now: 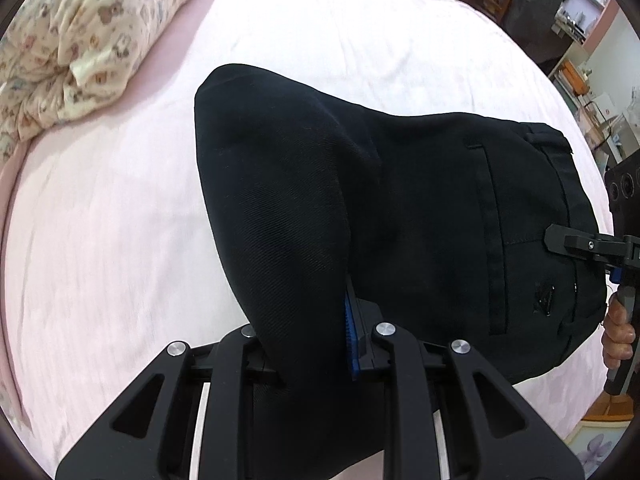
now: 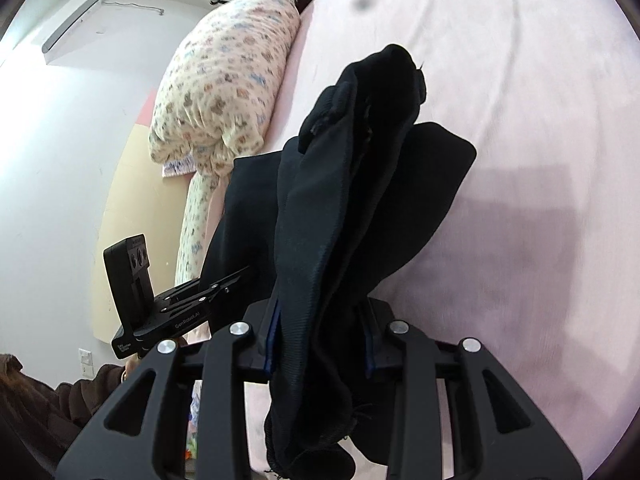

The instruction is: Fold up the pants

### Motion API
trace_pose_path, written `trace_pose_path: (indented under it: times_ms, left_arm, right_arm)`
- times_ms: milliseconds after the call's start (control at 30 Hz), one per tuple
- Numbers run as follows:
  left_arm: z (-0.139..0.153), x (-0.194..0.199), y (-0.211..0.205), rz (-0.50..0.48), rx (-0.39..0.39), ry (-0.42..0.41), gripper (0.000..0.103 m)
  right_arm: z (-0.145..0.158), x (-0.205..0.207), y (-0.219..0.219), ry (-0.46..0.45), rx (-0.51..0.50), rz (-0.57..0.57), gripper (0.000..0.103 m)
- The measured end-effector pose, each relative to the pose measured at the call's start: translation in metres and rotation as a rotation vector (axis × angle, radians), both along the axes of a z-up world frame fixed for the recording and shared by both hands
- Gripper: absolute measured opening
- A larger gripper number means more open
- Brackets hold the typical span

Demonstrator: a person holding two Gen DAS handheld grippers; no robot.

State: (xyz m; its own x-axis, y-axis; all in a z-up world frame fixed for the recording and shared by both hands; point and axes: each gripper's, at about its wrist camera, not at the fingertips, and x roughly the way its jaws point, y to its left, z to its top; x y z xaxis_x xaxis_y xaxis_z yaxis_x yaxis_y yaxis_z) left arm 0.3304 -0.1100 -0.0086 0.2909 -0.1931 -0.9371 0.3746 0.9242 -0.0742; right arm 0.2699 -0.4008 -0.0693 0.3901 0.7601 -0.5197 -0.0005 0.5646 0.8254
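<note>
Left wrist view: your left gripper (image 1: pixel 312 344) is clamped on a bunched fold of the black pants (image 1: pixel 400 208), cloth filling the gap between its blue pads. The pants spread away from the jaws across the pink bedsheet (image 1: pixel 120 220); their rounded far edge ends short of the middle of the bed. The waistband with its belt loops lies at the right, where your right gripper (image 1: pixel 560 240) bites the band's edge, a hand (image 1: pixel 618 336) on its handle below. Bare sheet is open to the left and far side. A floral quilt (image 1: pixel 80 48) is heaped at the far left edge; cluttered shelves (image 1: pixel 576 28) stand beyond the bed's far right.

Right wrist view: your right gripper (image 2: pixel 320 340) is closed on a thick wad of pants (image 2: pixel 340 220), which rise from the jaws, lifted off the sheet (image 2: pixel 540 240). A loose end hangs down nearside. Wide bare sheet to the right. The left gripper (image 2: pixel 224 280) enters from the left, against the cloth's left edge; the quilt (image 2: pixel 224 92) and wall (image 2: pixel 52 160) lie behind.
</note>
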Motion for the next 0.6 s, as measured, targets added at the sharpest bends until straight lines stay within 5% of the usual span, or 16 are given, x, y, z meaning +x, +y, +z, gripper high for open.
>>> trace_pose_path:
  times_ms: [367,600]
  left_arm:
    - [-0.015,0.037,-0.011,-0.001,0.028,-0.038,0.021]
    - [-0.050,0.058,-0.011,0.014,0.083,-0.020,0.025]
  right_arm:
    - [-0.016,0.070,-0.010,0.016,-0.055,-0.032,0.030]
    - [-0.065,0.080,-0.026,0.131,-0.095,-0.152,0.031]
